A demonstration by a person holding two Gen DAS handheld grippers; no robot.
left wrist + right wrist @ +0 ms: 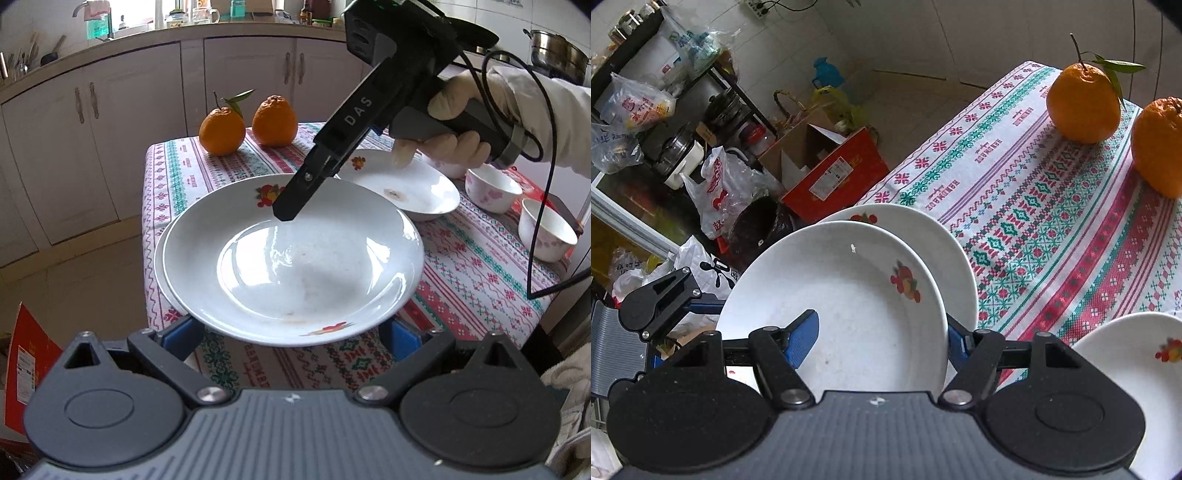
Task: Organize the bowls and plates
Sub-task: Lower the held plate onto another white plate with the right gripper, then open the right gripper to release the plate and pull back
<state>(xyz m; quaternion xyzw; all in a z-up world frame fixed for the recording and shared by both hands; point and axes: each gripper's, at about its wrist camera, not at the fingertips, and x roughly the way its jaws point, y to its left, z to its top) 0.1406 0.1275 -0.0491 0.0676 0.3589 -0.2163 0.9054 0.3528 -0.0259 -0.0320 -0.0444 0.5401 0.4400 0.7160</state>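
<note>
A white plate with fruit prints lies on top of a second, like plate at the near left corner of the table. My right gripper is shut on the top plate, with one blue pad inside the dish and the other outside the rim. In the left wrist view it comes down onto the far rim. My left gripper has its jaws wide apart, and the plate's near rim hides its tips. A third plate and white bowls stand to the right.
Two oranges sit at the far edge of the patterned tablecloth. A gloved hand holds the right gripper's handle over the third plate. Boxes and bags crowd the floor beside the table.
</note>
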